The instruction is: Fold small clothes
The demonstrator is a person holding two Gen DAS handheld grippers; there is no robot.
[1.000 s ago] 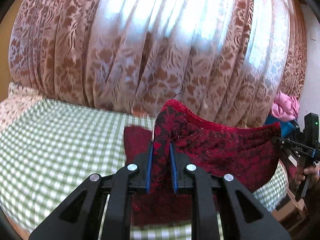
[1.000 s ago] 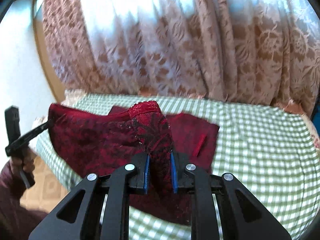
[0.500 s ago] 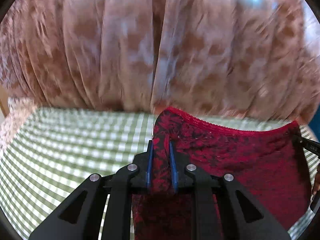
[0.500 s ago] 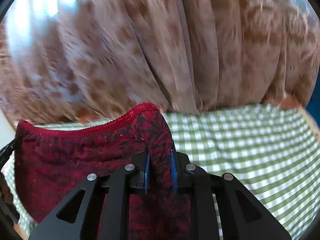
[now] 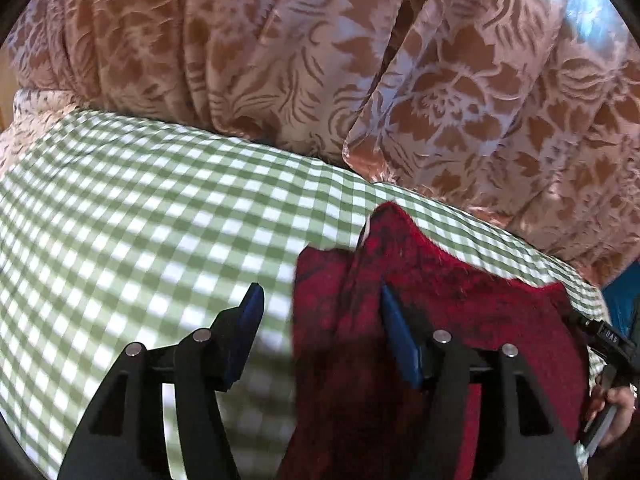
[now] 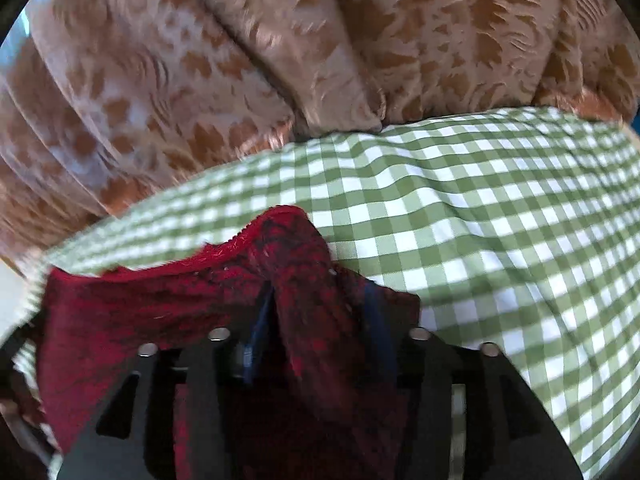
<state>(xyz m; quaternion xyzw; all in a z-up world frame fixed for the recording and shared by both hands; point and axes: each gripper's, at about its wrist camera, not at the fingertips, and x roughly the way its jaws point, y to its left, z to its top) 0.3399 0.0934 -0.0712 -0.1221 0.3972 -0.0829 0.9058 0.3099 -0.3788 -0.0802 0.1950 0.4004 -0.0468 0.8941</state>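
Note:
A dark red lace garment (image 5: 460,320) lies on the green-checked bed cover (image 5: 140,208), its trimmed edge toward the curtain. My left gripper (image 5: 320,300) is open, with the garment's left corner bunched between its blue pads and resting against the right pad (image 5: 396,332). In the right wrist view the same garment (image 6: 160,304) spreads to the left. My right gripper (image 6: 320,304) is open too, and the garment's right corner stands loose in a peak between its pads. The right gripper also shows at the left wrist view's right edge (image 5: 600,336).
A pink and brown floral curtain (image 5: 320,60) hangs close behind the bed and touches the cover's far edge (image 6: 440,160). The checked cover stretches to the left in the left wrist view and to the right in the right wrist view. Something blue (image 5: 624,300) sits at the far right.
Both grippers carried the garment forward and down onto the cover near the curtain. Both have opened and let go of its corners, which were pinched before.

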